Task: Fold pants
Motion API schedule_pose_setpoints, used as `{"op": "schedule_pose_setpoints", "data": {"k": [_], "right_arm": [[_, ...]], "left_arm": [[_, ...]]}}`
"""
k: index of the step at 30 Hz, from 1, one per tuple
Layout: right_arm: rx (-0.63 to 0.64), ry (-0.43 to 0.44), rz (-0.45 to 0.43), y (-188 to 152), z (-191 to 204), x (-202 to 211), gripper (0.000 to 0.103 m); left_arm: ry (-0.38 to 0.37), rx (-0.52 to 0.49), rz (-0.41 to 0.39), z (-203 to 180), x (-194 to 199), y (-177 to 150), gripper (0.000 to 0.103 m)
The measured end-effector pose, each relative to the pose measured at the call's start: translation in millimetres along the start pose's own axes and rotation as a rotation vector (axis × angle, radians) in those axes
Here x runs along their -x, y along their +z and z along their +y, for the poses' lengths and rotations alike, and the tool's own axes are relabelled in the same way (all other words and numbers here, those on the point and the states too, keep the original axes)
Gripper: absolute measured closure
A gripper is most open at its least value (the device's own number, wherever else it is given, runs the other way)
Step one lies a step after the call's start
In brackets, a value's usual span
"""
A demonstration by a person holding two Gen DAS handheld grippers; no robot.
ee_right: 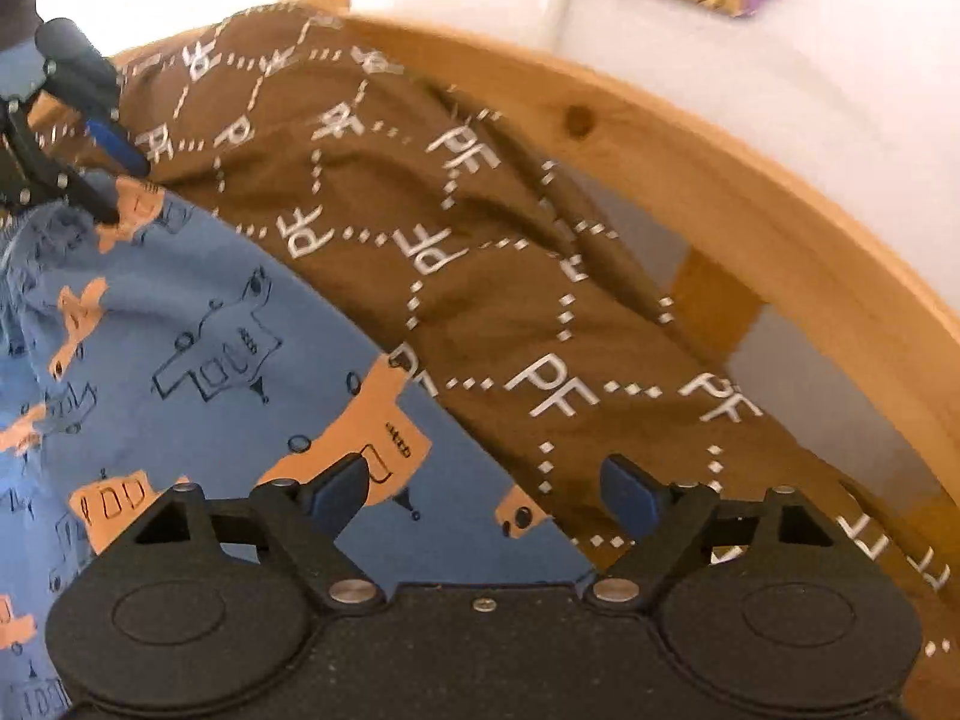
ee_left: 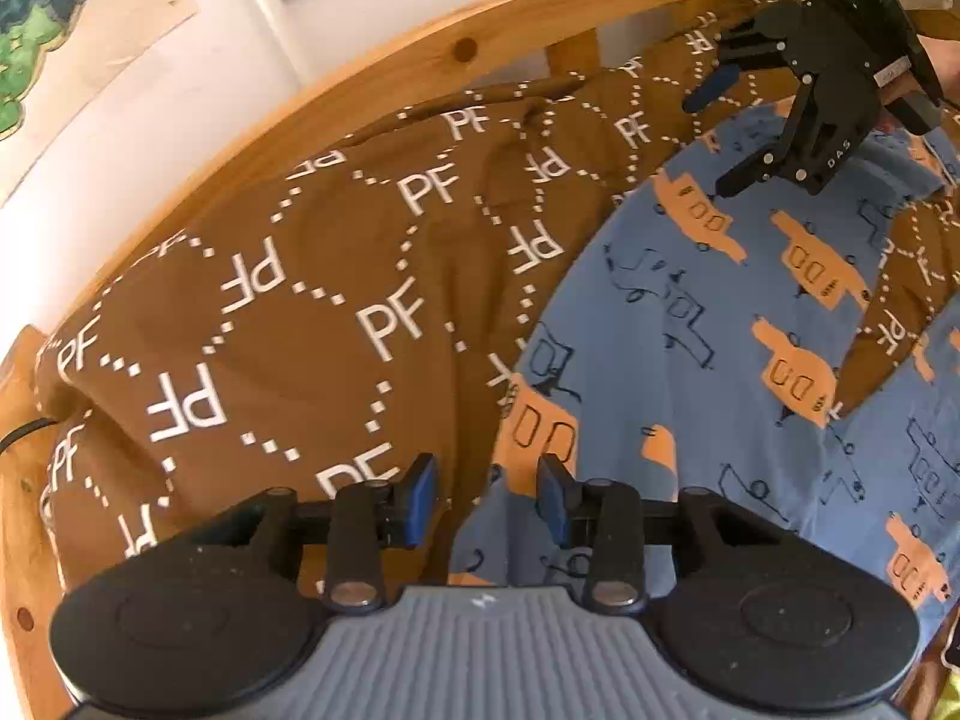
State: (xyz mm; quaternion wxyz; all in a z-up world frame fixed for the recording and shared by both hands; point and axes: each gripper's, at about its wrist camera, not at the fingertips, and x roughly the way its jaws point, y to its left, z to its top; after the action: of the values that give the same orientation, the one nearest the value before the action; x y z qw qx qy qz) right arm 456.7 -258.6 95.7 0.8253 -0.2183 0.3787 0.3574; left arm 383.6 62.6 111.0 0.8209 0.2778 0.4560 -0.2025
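- Pants (ee_left: 690, 324) flat on brown blanket (ee_left: 312, 276), grasp step pending
- Left gripper (ee_left: 487, 495) fingers narrow, empty, over pants edge
- Right gripper (ee_right: 483, 489) fingers wide, empty; next both pinch fabric

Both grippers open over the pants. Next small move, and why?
Probably lower the left gripper and close it on the edge of the blue vehicle-print pants. Its fingers are open and that edge, lying on the brown PF-print blanket, sits right between them. The right gripper is also open, straddling the pants' edge, gripping nothing, so no fold can start until cloth is held.
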Motion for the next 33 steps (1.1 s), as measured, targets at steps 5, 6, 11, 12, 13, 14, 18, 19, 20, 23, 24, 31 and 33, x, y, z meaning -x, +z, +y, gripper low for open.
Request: {"op": "schedule_pose_setpoints", "data": {"k": [5,6,11,12,13,14,18,19,20,23,24,31,33], "right_arm": [[-0.036,0.024,0.033,6.6,2.0,-17.5,0.061],[-0.037,0.027,0.045,8.0,3.3,-21.4,0.073],[-0.026,-0.002,0.021,7.5,15.2,-11.3,0.103],[-0.028,-0.019,0.005,6.4,17.4,-4.3,0.103],[-0.031,-0.043,-0.016,4.2,21.4,5.5,0.103],[-0.031,-0.064,-0.033,2.3,24.4,14.7,0.103],[-0.062,-0.174,-0.158,-13.8,45.6,65.4,0.103],[-0.075,-0.203,-0.186,-18.4,51.1,76.5,0.103],[-0.087,-0.24,-0.216,-24.2,57.2,90.6,0.103],[-0.117,-0.301,-0.266,-39.5,73.8,123.8,0.103],[-0.124,-0.306,-0.275,-44.2,78.9,131.4,0.103],[-0.034,-0.276,-0.186,-47.0,95.0,125.6,0.073],[0.019,-0.266,-0.182,-39.0,98.8,118.1,0.06]], "left_arm": [[0.031,0.053,0.051,5.4,-3.5,1.1,0.097],[0.04,0.061,0.045,5.3,-2.4,0.3,0.098],[0.112,0.035,-0.012,-8.0,13.3,-5.5,0.102],[0.13,0.025,-0.029,-10.3,19.3,-7.2,0.103],[0.15,0.019,-0.049,-12.4,26.1,-9.2,0.103],[0.17,0.011,-0.069,-14.9,33.4,-11.1,0.103],[0.231,-0.033,-0.16,-31.2,59.5,-17.8,0.103],[0.247,-0.035,-0.186,-34.9,66.9,-20.2,0.103],[0.251,-0.032,-0.21,-37.4,74.3,-24.0,0.103],[0.271,-0.064,-0.259,-52.8,87.8,-33.8,0.103],[0.28,-0.088,-0.265,-59.4,90.1,-38.7,0.103],[0.315,-0.147,-0.278,-75.9,88.5,-45.6,0.103],[0.321,-0.171,-0.274,-79.4,90.2,-47.6,0.103]]}}
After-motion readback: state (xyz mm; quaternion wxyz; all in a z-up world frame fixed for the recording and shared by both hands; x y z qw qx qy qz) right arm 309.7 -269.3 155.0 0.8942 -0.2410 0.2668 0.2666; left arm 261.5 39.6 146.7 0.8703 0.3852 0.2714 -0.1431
